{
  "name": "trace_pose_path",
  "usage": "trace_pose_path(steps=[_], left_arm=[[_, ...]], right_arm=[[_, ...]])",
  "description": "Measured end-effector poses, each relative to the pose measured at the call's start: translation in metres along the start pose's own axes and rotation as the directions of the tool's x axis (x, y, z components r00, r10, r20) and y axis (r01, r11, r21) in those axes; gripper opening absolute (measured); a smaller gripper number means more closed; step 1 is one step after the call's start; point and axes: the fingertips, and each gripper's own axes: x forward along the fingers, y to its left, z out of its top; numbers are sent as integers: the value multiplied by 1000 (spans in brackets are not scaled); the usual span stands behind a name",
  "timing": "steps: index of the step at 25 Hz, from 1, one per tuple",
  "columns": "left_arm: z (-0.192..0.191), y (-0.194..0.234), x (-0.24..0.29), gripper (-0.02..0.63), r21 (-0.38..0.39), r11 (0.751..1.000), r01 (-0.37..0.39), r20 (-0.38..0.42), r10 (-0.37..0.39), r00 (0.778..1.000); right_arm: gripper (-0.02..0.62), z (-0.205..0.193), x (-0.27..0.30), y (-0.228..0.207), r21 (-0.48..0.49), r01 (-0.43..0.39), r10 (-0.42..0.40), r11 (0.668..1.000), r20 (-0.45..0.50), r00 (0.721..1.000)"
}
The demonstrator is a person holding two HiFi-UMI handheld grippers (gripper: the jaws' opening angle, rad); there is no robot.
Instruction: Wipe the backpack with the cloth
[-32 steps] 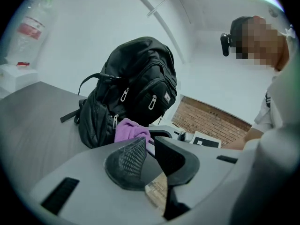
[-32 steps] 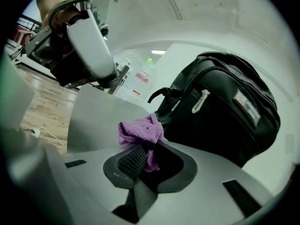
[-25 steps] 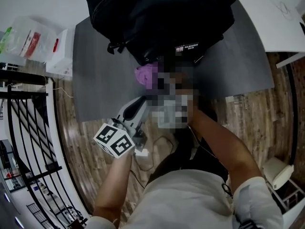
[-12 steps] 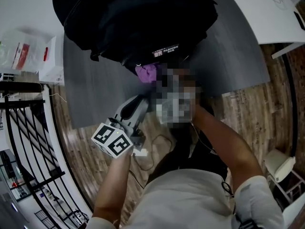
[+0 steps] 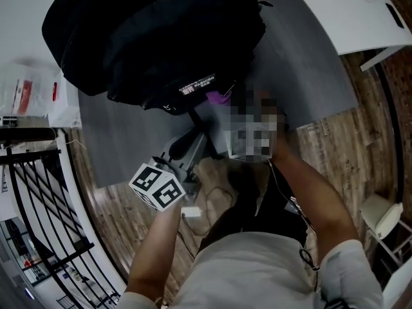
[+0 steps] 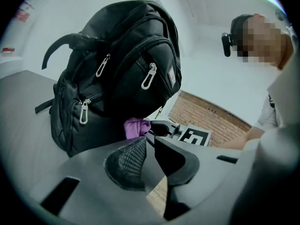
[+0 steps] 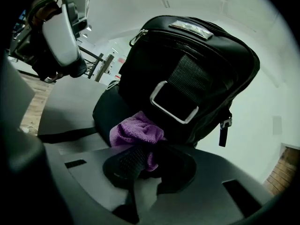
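Now, right gripper (image 7: 149, 156) clamped tight on crumpled purple microfibre cloth (image 7: 136, 132), touching lower side of black zippered fabric backpack (image 7: 187, 78), on grey tabletop (image 5: 129, 140), left gripper (image 6: 151, 144) closed, empty.

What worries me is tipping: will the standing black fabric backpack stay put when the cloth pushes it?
It probably dents rather than topples: the black fabric backpack looks soft and bulging. On the smooth grey table, a hard push from the purple cloth might slide it.
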Motion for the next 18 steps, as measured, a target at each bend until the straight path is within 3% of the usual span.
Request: trace_pose_path(steps=[9, 18], left_arm=[[-1, -5, 24, 48, 8, 999, 38, -23, -38, 999], [-2, 5, 19, 48, 1, 1000, 19, -22, -19, 1000]], right_arm=[[64, -25, -5, -28, 28, 43, -42, 999, -42, 998], [63, -77, -18, -72, 103, 180, -159, 978, -183, 970]])
